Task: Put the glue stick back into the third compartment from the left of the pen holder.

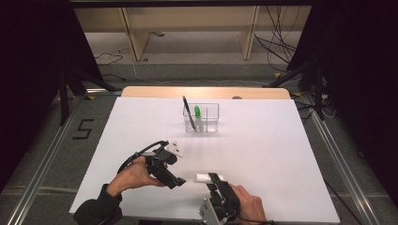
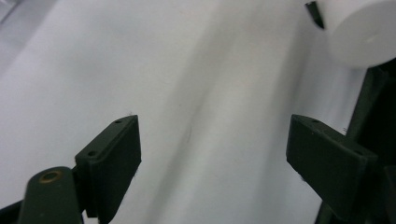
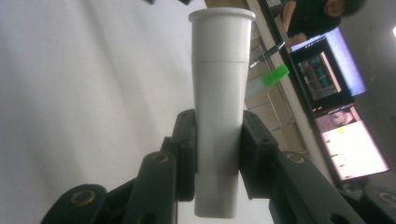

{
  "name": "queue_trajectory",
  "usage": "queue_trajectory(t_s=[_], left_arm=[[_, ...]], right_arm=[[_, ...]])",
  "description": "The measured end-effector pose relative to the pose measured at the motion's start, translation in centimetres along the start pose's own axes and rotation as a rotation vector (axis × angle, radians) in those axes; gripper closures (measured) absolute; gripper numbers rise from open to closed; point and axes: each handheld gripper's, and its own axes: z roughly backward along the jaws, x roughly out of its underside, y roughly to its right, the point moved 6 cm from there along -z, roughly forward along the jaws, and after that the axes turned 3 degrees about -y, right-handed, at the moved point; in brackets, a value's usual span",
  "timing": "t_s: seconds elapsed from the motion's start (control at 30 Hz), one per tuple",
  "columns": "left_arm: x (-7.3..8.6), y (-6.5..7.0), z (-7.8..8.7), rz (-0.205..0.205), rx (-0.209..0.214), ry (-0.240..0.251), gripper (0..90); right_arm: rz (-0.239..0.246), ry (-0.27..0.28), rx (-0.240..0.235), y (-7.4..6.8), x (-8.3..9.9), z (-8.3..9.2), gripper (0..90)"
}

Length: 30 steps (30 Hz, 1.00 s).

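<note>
White and smooth, a plastic tube (image 3: 219, 116) stands up the middle of the right gripper view, clamped near its lower end between the two black jaws of the right gripper (image 3: 218, 149), whose pads press on its sides. Its flared rim sits at the top centre of that frame. In the high view the same tube (image 1: 202, 177) lies low and just right of centre, sticking out to the left from the right gripper (image 1: 213, 180), which a hand (image 1: 248, 206) holds at the bottom edge of the frame.

To the left of it in the high view is the left gripper (image 1: 177, 180), held by the other hand (image 1: 133, 176), its tip near the free end of the tube but apart from it. In the left gripper view the jaws stand wide apart in the lower corners with nothing but the white table (image 2: 196, 93) between them; the blurred round end of the tube (image 2: 364, 32) shows in the upper right corner.

Farther up the high view, near the centre, a clear box (image 1: 202, 117) stands on the table (image 1: 263, 154). A black pen (image 1: 188, 112) leans in its left part, and a green-capped marker (image 1: 198, 115) stands just beside it.
</note>
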Motion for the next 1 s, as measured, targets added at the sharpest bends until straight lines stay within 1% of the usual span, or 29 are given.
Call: queue_trajectory(t_s=[0.03,0.07,0.1,0.17,0.2,0.27,0.3,0.33,0.37,0.4,0.47,0.5,0.57,0.6,0.67,0.73,0.77,0.87,0.97,1.0], left_arm=[[0.2,0.0,-0.1,0.012,-0.006,0.034,17.3],[0.3,0.0,-0.2,0.021,-0.004,0.059,16.4],[0.5,0.2,-0.3,0.025,0.006,0.091,16.3],[0.9,0.3,-0.5,0.029,-0.004,0.146,16.3],[1.0,0.4,-0.5,0.030,-0.009,0.171,16.1],[1.3,0.5,-0.7,0.032,-0.011,0.212,16.0],[1.6,0.5,-0.8,0.035,-0.018,0.242,15.9],[1.8,0.5,-0.8,0.042,-0.028,0.262,15.9],[2.1,0.4,-0.9,0.049,-0.036,0.273,15.9],[2.3,0.3,-0.9,0.063,-0.048,0.300,16.0],[2.9,0.2,-1.1,0.086,-0.059,0.328,16.0],[3.2,0.1,-1.2,0.087,-0.075,0.333,16.0],[3.7,0.0,-1.3,0.088,-0.095,0.333,16.0],[3.9,0.1,-1.2,0.096,-0.103,0.347,16.0],[4.2,0.2,-0.9,0.116,-0.094,0.380,16.0],[4.3,0.3,-0.6,0.112,-0.111,0.411,15.9],[4.4,0.3,-0.4,0.117,-0.112,0.420,15.9],[4.5,0.4,0.1,0.152,-0.099,0.475,15.9],[4.6,0.4,0.5,0.184,-0.089,0.527,15.9],[4.7,0.4,0.7,0.200,-0.074,0.544,15.9]], right_arm=[[-0.034,0.000,-0.007,0.2,0.1,0.0,70.9],[-0.069,0.001,-0.025,0.5,0.2,0.0,70.8],[-0.091,-0.001,-0.033,0.7,0.3,0.0,70.9],[-0.142,0.000,-0.068,1.3,0.8,-0.2,70.8],[-0.181,0.002,-0.096,1.6,1.1,-0.4,70.9],[-0.296,0.020,-0.135,2.0,1.4,-0.6,70.9],[-0.330,0.016,-0.152,2.1,1.5,-0.6,70.9],[-0.374,0.020,-0.170,2.4,1.7,-0.7,70.9],[-0.404,0.027,-0.183,2.7,1.9,-0.8,70.8],[-0.436,0.027,-0.198,2.8,2.0,-0.8,70.9],[-0.481,0.030,-0.221,3.0,2.2,-1.0,70.8],[-0.512,0.030,-0.242,3.1,2.4,-1.0,70.9],[-0.558,0.030,-0.270,3.2,2.5,-1.2,70.8],[-0.569,0.032,-0.280,3.2,2.5,-1.2,70.8],[-0.603,0.039,-0.304,3.4,2.6,-1.2,70.8],[-0.623,0.043,-0.316,3.5,2.6,-1.2,70.8],[-0.630,0.047,-0.322,3.5,2.6,-1.2,70.9],[-0.656,0.048,-0.336,3.6,2.7,-1.3,70.8],[-0.694,0.052,-0.357,3.8,2.8,-1.4,70.8],[-0.713,0.053,-0.367,3.9,2.8,-1.5,70.8]])
